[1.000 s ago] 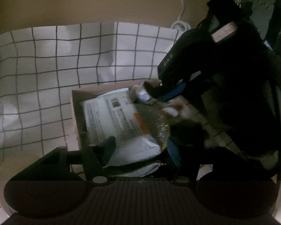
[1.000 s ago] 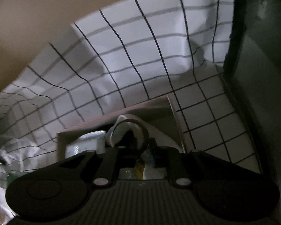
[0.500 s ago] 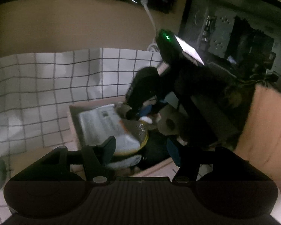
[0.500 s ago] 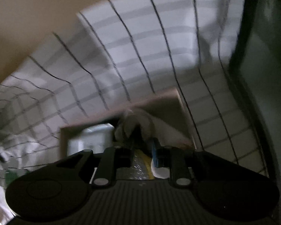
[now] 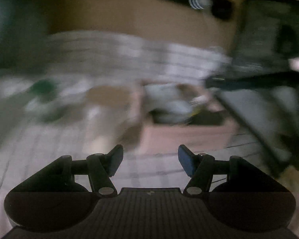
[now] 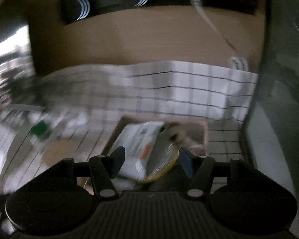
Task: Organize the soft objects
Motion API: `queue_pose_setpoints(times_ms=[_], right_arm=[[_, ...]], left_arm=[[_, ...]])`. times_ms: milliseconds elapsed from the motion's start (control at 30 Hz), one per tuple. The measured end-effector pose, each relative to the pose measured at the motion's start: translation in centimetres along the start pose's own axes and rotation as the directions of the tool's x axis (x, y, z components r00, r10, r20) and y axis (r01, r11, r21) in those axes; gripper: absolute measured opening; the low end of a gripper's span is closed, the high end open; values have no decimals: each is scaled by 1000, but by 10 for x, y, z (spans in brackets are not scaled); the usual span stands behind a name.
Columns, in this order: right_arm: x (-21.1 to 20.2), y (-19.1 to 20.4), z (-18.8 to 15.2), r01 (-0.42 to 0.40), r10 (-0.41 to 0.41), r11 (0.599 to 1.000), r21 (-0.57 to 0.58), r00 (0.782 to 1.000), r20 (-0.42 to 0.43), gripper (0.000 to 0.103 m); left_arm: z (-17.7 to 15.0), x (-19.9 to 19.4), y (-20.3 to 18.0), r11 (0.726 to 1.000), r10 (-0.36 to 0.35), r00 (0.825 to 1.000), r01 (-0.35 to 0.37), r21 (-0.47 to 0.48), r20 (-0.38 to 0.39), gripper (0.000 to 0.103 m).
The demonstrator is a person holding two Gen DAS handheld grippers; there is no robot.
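home | checked tablecloth (image 6: 189,87) | wall power strip (image 6: 149,0)
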State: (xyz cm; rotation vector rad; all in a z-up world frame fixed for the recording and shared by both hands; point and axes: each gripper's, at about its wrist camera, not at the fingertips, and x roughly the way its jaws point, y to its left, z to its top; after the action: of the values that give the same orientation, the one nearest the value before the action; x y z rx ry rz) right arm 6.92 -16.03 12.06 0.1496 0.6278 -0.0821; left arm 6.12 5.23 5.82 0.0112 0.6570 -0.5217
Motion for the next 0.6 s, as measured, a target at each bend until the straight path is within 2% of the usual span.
queue_pose_setpoints(times_ms=[67,133,200,267,333,400,433,467,600], right_arm=[[-2,2,-25,-65,65,997,-31,998,-9,66],[5,5,-51,-117,111,989,-87,991,-72,68],[13,12,-73,-139,121,979,-147,984,-129,68],[22,17,-93,-177,144,965,-192,974,-174,68],[31,19,-106,-212,167,954,-212,963,-211,68],[40,16,-113,-236,186,950,-202,953,-240,68],[41,15,-116,-248,197,949,-195,949,-248,68],[40,14,-117,-253,205,946,-201,951,-233,70],[45,10,-120,-227,175,942,-249,961,-216,74]], left_arm=[[-21,-4,0,989,128,992,-129,-78,-15,67],[-41,-4,-3,966,212,976,-217,-139,-47,67],[-58,-2,-12,944,279,957,-289,-159,-81,67],[-68,-1,-19,928,309,945,-324,-186,-106,67],[-74,-1,-30,920,349,933,-358,-157,-86,68],[-72,5,-38,912,378,921,-387,-134,-92,72],[-70,8,-41,910,384,918,-394,-130,-96,78],[-70,11,-43,908,386,917,-397,-134,-99,82],[-69,18,-51,883,436,895,-446,-147,-97,84]])
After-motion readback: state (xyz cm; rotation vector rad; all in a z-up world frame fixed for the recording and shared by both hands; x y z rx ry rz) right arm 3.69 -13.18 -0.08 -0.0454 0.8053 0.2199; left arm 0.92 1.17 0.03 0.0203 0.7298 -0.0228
